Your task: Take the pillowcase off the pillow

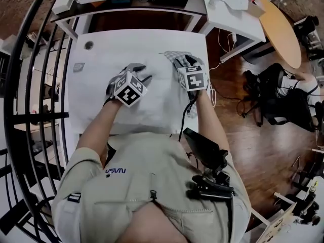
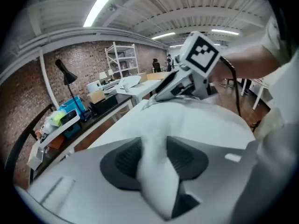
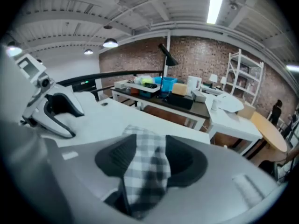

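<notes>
Left gripper (image 1: 140,73), jaws parted around a fold of the plump white pillow (image 1: 157,105). Right gripper (image 1: 183,62), equally parted, straddles the grey-checked fabric pillowcase (image 1: 172,55), upper right.

The person wears a pale beige short-sleeved shirt (image 1: 152,171) with small dark blue lettering (image 1: 115,171) on the chest and a black-and-white patch (image 1: 74,197) on the left sleeve. A flat black unit (image 1: 205,147) and a black clamp (image 1: 210,189) sit at the shirt's front. A thin black cable (image 1: 183,118) runs from there to the right gripper (image 1: 178,61). The left gripper (image 1: 142,73) and the right one share 1 build. Each has a smooth light grey moulded shell, 2 dark grey ribbed pads (image 2: 124,162) set in the jaws, and a white cube (image 1: 130,89) printed with black square markers.
</notes>
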Motion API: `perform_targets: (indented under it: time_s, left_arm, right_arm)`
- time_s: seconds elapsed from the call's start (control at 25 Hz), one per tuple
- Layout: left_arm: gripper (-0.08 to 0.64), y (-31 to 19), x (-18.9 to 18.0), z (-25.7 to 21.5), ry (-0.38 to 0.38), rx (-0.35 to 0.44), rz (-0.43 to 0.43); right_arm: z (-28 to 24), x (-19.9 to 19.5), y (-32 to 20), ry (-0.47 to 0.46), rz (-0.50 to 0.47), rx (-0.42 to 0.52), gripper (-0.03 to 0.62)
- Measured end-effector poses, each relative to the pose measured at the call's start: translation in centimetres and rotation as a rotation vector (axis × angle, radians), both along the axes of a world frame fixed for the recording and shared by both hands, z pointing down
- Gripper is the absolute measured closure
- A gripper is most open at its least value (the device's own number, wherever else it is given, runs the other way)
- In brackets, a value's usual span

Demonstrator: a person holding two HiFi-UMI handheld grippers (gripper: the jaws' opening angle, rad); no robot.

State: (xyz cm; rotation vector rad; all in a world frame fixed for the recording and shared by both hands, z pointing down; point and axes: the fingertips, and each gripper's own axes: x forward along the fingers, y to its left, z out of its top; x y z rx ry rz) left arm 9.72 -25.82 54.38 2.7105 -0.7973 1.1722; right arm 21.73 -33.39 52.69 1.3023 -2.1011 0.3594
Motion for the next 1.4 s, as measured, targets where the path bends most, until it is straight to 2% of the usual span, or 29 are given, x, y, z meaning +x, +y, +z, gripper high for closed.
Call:
perform_targets:
  time_s: [0.04, 0.08, 0.12, 0.28, 0.36, 0.44, 0.56, 0.64, 0.72, 0.76, 0.88, 0.96, 1.04, 1.12, 1.16, 1.24, 1.32, 1.4]
  left_arm:
    - [0.434, 0.4, 0.0, -0.1, 0.002, 0.012, 0.021]
    - [0.495, 0.7, -0.1, -0.7, 0.016, 0.033, 0.031]
    - [0.543, 1.0, -0.4, -1.7, 0.045, 0.055, 0.031]
    - [0.546, 1.9, -2.2, -6.7, 0.200, 0.140, -0.018]
    - [0.546, 2.0, -3.0, -7.7, 0.240, 0.173, -0.046]
    - [0.546, 1.6, -3.3, -7.3, 0.249, 0.183, -0.065]
    - [0.528, 0.7, -2.7, -4.6, 0.242, 0.132, -0.057]
    - [0.413, 0.1, -2.1, -3.8, 0.248, 0.094, -0.040]
    - [0.315, -0.2, -2.2, -5.0, 0.273, 0.098, -0.048]
    - [0.271, 0.0, -2.7, -6.0, 0.287, 0.117, -0.063]
    - [0.262, 1.9, -6.5, -8.8, 0.300, 0.192, -0.156]
    - [0.274, 4.1, -10.6, -9.4, 0.278, 0.216, -0.266]
    - [0.346, 6.6, -14.8, -8.5, 0.239, 0.203, -0.384]
    - [0.424, 9.0, -17.8, -6.2, 0.194, 0.159, -0.467]
    - [0.465, 10.0, -18.8, -4.6, 0.171, 0.131, -0.491]
    - [0.503, 11.3, -19.2, -1.5, 0.143, 0.086, -0.518]
    - [0.511, 11.2, -18.2, 0.8, 0.145, 0.071, -0.526]
    - [0.512, 10.0, -16.7, 1.9, 0.166, 0.088, -0.525]
  right_arm:
    - [0.6, -0.1, -0.4, 0.040, -0.009, -0.016, 0.414]
    - [0.7, 0.2, -0.8, 0.081, -0.006, -0.013, 0.540]
    - [0.4, 0.8, -1.3, 0.118, 0.012, 0.005, 0.586]
    - [-0.9, 6.5, -4.5, 0.203, 0.181, 0.070, 0.586]
    - [-0.2, 10.5, -5.3, 0.244, 0.294, 0.059, 0.586]
    - [2.0, 14.0, -4.9, 0.273, 0.374, 0.000, 0.586]
    - [6.3, 16.7, -2.9, 0.232, 0.426, -0.107, 0.582]
    - [6.5, 15.9, -2.3, 0.137, 0.418, -0.089, 0.486]
    - [3.9, 14.0, -1.0, 0.026, 0.386, -0.024, 0.417]
    - [2.2, 12.7, 0.2, -0.022, 0.360, 0.013, 0.413]
    - [-2.1, 7.4, 5.6, -0.154, 0.225, 0.064, 0.412]
    - [-3.3, 2.4, 10.3, -0.247, 0.063, 0.018, 0.417]
    - [-3.0, -2.6, 14.9, -0.291, -0.127, -0.066, 0.483]
    - [-1.1, -6.0, 18.1, -0.250, -0.272, -0.142, 0.533]
    - [0.2, -6.7, 18.8, -0.201, -0.309, -0.160, 0.543]
    - [2.8, -6.7, 18.9, -0.089, -0.331, -0.166, 0.588]
    - [4.4, -6.2, 18.4, -0.013, -0.326, -0.162, 0.588]
    - [5.0, -5.6, 17.2, 0.046, -0.301, -0.129, 0.588]
